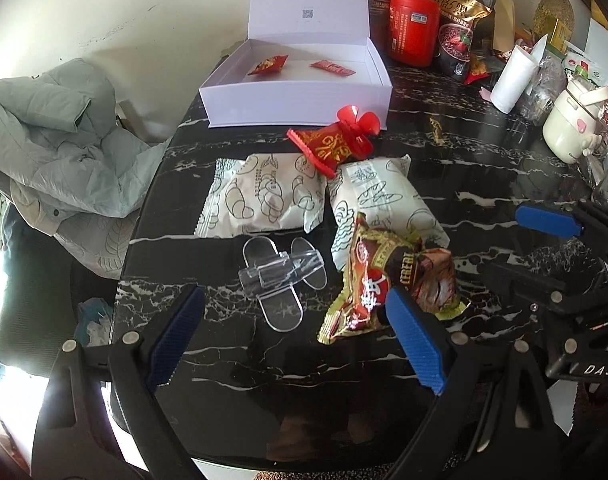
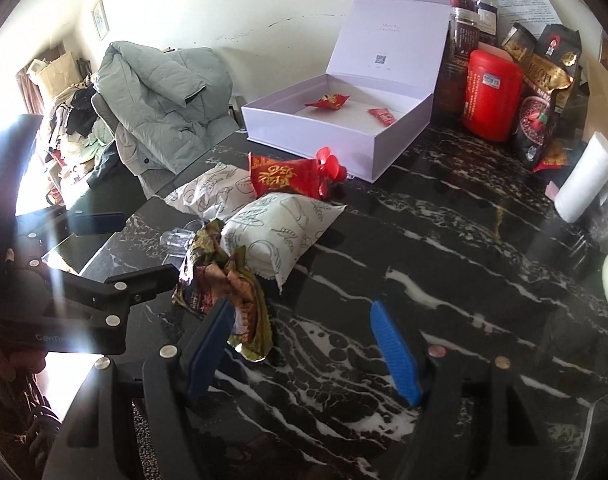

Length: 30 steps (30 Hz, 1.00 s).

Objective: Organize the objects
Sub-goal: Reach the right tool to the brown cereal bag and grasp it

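Two pairs of tongs hang over the black marble table (image 2: pixel 444 240), both with their blue pads spread apart and nothing between them. Left tongs (image 1: pixel 292 320) are above a clear plastic piece (image 1: pixel 282 280) shaped like small slippers; the right-hand pad stands in front of the edge of a crumpled brown and gold snack packet (image 1: pixel 388 276). Right tongs (image 2: pixel 304 336) hover over bare table, the left-hand pad overlapping that same crumpled packet in the right wrist view.

Just beyond the clear piece lie two white bread packets printed with croissant drawings (image 1: pixel 264 196), side by side, the crumpled packet overlapping the right one (image 1: pixel 384 196). A red packet with gold lettering and a red bow (image 1: pixel 336 140) rests on their far edges, close to the front wall of a white box (image 1: pixel 296 104). Its lid stands upright and two small red sweet packets (image 1: pixel 268 65) lie inside on the floor of the box.

Right of the box stand a red canister (image 1: pixel 414 28) and a black oatmeal bag (image 1: pixel 464 20), then a white paper roll (image 1: pixel 512 80) and a cream jug (image 1: pixel 572 124). A grey-green padded jacket (image 1: pixel 60 140) is heaped beside the table's left end.
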Tool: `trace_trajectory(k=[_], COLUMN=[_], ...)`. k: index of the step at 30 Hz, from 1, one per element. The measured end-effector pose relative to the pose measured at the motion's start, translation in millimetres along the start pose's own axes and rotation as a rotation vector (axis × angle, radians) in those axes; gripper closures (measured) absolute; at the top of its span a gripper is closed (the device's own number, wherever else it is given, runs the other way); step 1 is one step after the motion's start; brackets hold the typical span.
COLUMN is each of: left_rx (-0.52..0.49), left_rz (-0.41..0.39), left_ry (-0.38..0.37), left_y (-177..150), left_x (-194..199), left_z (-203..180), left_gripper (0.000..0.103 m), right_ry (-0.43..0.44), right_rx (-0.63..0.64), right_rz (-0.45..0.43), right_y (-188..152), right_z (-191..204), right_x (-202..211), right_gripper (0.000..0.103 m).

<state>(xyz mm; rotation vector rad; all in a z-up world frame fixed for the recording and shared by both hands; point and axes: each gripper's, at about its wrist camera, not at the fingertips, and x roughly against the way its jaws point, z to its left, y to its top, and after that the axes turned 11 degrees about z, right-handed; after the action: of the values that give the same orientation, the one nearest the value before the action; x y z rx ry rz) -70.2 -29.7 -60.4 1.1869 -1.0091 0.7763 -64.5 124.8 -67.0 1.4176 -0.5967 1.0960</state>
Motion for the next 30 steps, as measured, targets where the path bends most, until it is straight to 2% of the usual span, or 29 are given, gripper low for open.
trace_trajectory(k=[4, 10, 16, 23, 25, 27, 30], left_rx=[0.007, 0.044, 0.06, 0.019, 0.008, 0.001, -0.01], left_rz=[0.033, 0.034, 0.045, 0.024, 0.022, 0.024, 0.037], left_ry=[-0.016, -0.028, -0.026, -0.024, -0.025, -0.03, -0.05], left_y=[-7.1, -9.8, -3.5, 8.6, 12.6, 16.1, 20.5], left_x=[-9.2, -18.1, -26.1, -29.2, -31.0, -33.7, -38.9], left_z=[4.8, 22.6, 36.2, 37.8, 37.1, 36.6, 35.4], left_gripper=[0.011, 0.011, 0.011, 0.011, 0.011, 0.011, 0.011], right_ry=[0.052, 0.109, 0.141, 0.156, 0.169, 0.194, 0.22], right_rx=[0.007, 0.039, 0.049, 0.053, 0.05, 0.053, 0.062], right_rz=[0.017, 0.031, 0.051, 0.059, 0.062, 0.066, 0.075], right_y=[-4.6, -4.0, 2.9, 11.0, 11.2, 11.2, 9.3], right_z=[7.6, 19.0, 25.8, 27.0, 25.9, 24.8, 24.5], right_x=[-11.6, -24.2, -38.1, -47.1, -49.2, -50.4, -51.1], right_gripper=[0.031, 0.031, 0.031, 0.031, 0.034, 0.05, 0.057])
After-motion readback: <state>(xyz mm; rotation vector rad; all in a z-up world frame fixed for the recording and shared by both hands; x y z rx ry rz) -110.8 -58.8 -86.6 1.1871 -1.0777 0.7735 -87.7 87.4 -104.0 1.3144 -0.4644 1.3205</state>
